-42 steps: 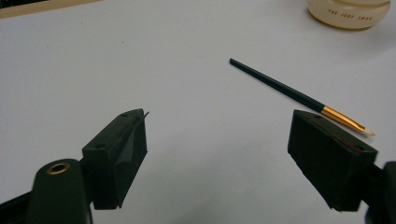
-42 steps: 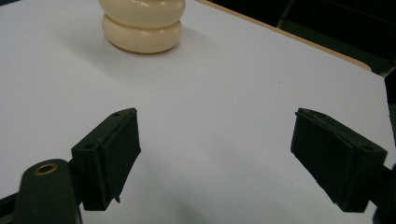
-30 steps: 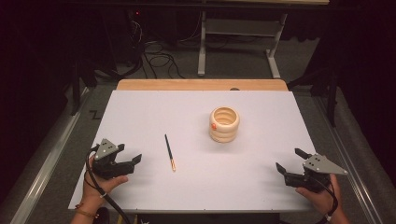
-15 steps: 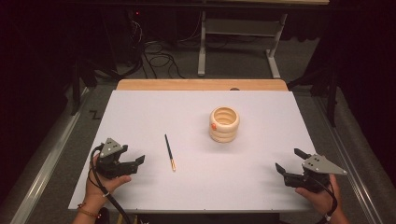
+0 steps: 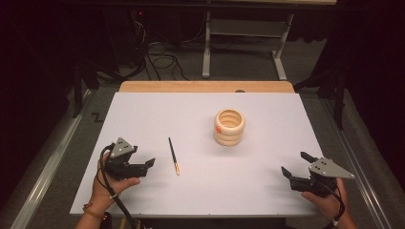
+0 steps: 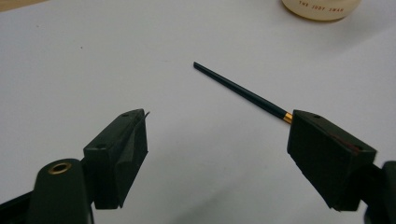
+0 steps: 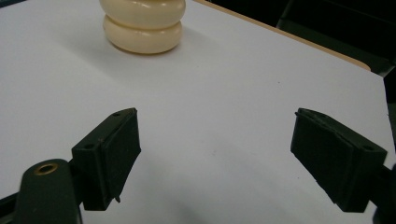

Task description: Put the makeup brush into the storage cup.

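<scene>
Where the white table (image 5: 143, 114) lies bare, both grippers' fingers wide: left gripper (image 5: 145, 165) near the pencil (image 5: 173, 155), right gripper (image 5: 296, 164) by the near edge.

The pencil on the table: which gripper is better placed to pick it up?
The left gripper. It sits open right beside the pencil, and one jaw already reaches its tip. The right gripper is far across the table.

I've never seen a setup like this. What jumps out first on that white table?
A cream ribbed holder stands right of the table's middle, an orange spot on its side. A thin dark pen lies flat to its left. A hand holds open black tongs at each near corner: the left tongs beside the pen, the right tongs apart.
</scene>
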